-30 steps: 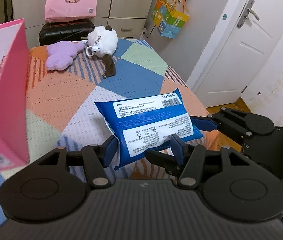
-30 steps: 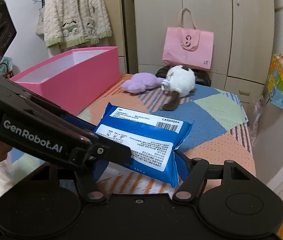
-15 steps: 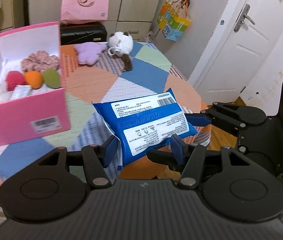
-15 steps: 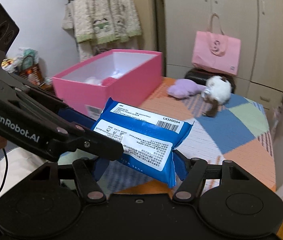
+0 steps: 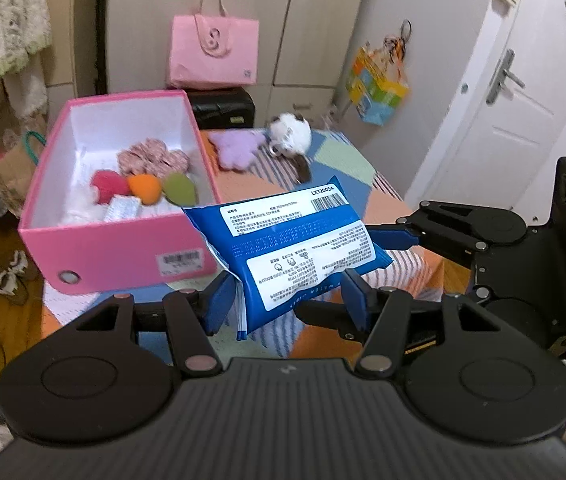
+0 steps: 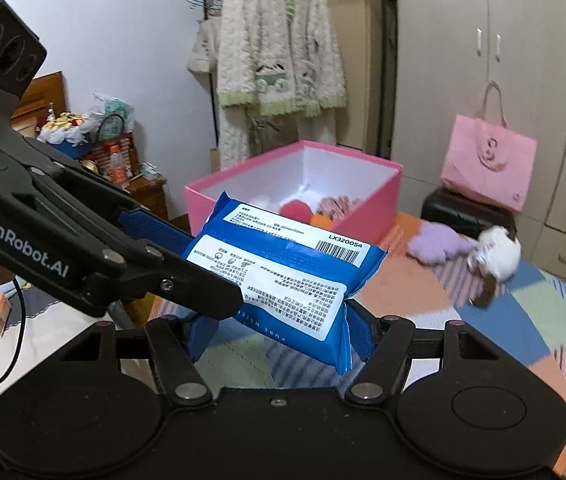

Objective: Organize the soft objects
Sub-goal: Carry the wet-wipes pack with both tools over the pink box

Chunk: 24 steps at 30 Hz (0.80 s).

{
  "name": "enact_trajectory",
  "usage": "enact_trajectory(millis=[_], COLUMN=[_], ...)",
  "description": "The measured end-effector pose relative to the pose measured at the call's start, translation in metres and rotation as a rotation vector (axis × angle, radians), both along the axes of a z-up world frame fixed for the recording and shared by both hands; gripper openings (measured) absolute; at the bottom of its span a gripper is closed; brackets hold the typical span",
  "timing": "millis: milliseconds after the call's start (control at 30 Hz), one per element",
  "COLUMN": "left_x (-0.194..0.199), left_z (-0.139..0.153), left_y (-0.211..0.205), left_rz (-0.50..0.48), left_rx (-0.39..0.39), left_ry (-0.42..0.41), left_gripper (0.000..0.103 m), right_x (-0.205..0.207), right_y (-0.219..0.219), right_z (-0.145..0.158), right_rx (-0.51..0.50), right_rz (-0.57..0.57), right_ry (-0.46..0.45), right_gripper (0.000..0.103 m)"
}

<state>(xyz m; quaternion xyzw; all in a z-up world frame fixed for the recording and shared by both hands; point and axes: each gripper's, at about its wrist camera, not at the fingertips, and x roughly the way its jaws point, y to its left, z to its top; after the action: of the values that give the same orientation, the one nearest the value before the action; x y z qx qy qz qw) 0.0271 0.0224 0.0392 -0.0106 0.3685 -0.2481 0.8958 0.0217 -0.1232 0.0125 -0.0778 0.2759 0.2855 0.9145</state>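
A blue wipes pack (image 5: 295, 252) hangs in the air, held from two sides. My left gripper (image 5: 287, 304) is shut on its near end, and my right gripper (image 6: 279, 332) is shut on its other side (image 6: 283, 276). The pack is above the table's near part, just right of the open pink box (image 5: 123, 248). The box holds a pink, an orange and a green soft ball and other soft items (image 5: 147, 160). A purple plush (image 5: 235, 148) and a white-and-brown plush (image 5: 291, 134) lie on the far part of the patchwork table (image 5: 347, 160).
A pink tote bag (image 5: 211, 52) stands on a black case behind the table. A white door (image 5: 515, 120) is at the right. A fluffy cardigan (image 6: 279, 44) hangs on the left wall. Cluttered shelves and bags stand at the left.
Both grippers have lifted the wipes pack higher and moved it left toward the pink box. The box's inside has come into view.
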Motion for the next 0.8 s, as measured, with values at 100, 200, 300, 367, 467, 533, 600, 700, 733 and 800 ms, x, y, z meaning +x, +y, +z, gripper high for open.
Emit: enact_trajectory(millis=[100,200,300,367,467,533,600,700,733,800], left_x=[0.004,0.012,0.022,0.030,0.043,0.053,0.062,0.078,0.084,0.096], left_z=[0.005,0.009,0.010,0.012,0.014,0.015,0.016,0.015,0.014,0.012], left_y=[0.009,0.017,0.025,0.032,0.041,0.046,0.050,0.052,0.054,0.058], left_rz=[0.016,0.033,0.048,0.057,0.072,0.087,0.103,0.128,0.137,0.149], left_rx=[-0.002,-0.011,-0.029,-0.041,-0.057,-0.062,-0.068,-0.065,-0.070,-0.082], left_ry=[-0.025,-0.046,-0.060,-0.070,-0.082,-0.093,-0.108,-0.144,-0.149,-0.149], left_gripper=[0.056,0.056,0.056,0.056,0.056,0.056,0.056,0.056,0.056,0.056], right_x=[0.006,0.018,0.030,0.039,0.052,0.063,0.075,0.097,0.104,0.120], right_y=[0.010,0.018,0.023,0.026,0.031,0.034,0.037,0.041,0.042,0.043], right_z=[0.006,0.012,0.014,0.016,0.018,0.021,0.024,0.025,0.025,0.024], right_rx=[-0.008,-0.004,0.005,0.012,0.015,0.022,0.032,0.049,0.054,0.072], right_rz=[0.013,0.024,0.034,0.040,0.050,0.064,0.075,0.082,0.081,0.077], right_ry=[-0.026,-0.039,-0.049,-0.059,-0.086,-0.094,-0.099,-0.103,-0.099,-0.077], right_gripper=[0.073,0.074,0.074,0.074,0.074,0.074,0.074,0.074,0.074,0.074])
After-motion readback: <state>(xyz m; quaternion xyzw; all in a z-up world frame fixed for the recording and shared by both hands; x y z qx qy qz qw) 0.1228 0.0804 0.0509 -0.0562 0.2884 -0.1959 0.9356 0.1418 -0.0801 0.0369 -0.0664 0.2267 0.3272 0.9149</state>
